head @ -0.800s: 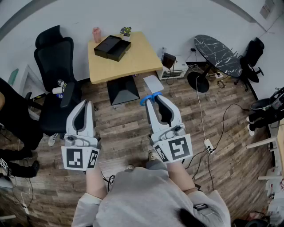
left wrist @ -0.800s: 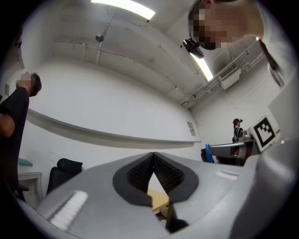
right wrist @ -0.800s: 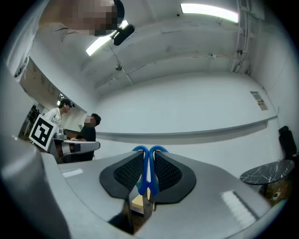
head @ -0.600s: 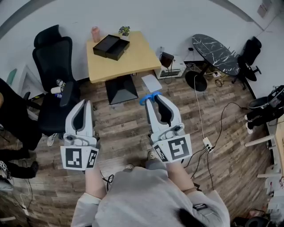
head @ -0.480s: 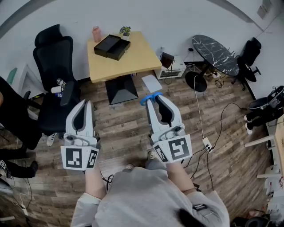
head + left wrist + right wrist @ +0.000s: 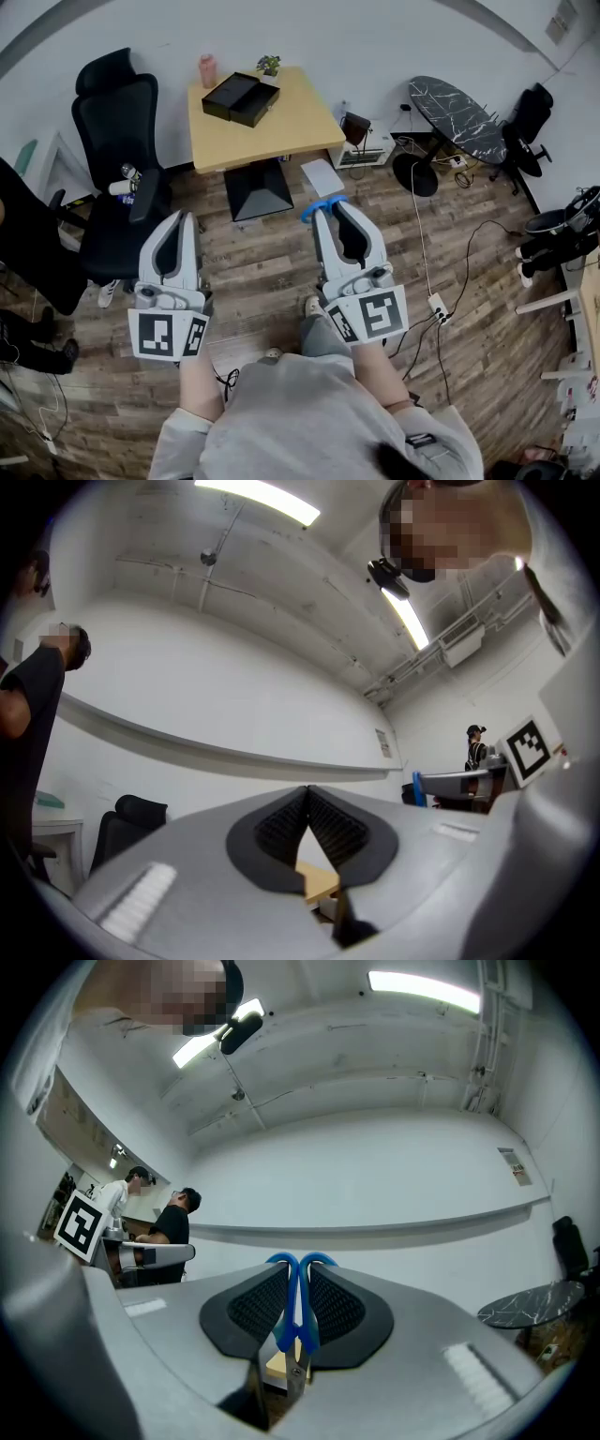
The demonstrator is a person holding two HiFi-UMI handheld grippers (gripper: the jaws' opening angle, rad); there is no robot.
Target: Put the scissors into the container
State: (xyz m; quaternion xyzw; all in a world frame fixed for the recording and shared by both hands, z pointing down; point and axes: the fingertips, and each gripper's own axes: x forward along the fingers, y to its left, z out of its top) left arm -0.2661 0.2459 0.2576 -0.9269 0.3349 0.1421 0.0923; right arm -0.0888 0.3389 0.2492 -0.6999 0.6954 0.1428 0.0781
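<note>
**Scissors held in right gripper, well apart from container**

Head view: The right gripper (image 6: 328, 211) is clamped on the scissors (image 6: 319, 204). Only the blue handle loops show, poking out past the jaw tips toward 12 o'clock; the blades are hidden inside the jaws. The left gripper (image 6: 178, 220) sits at 9 o'clock of the right one, over the wood floor. The container (image 6: 239, 98), an open black box, sits at the 11 o'clock corner of the yellow table (image 6: 281, 131), well apart from both grippers. Its inside is too small to make out.

Left gripper view: The left gripper (image 6: 307, 799) has its jaws pressed together at the tips with nothing between them. A sliver of table (image 6: 319, 881) shows through the gap below; the container is hidden.

Right gripper view: The right gripper (image 6: 298, 1283) is clenched on the scissors (image 6: 298, 1321). The handles are at 12 o'clock and the metal blades point to 6 o'clock, with their tips cut off behind the gripper body.
</note>
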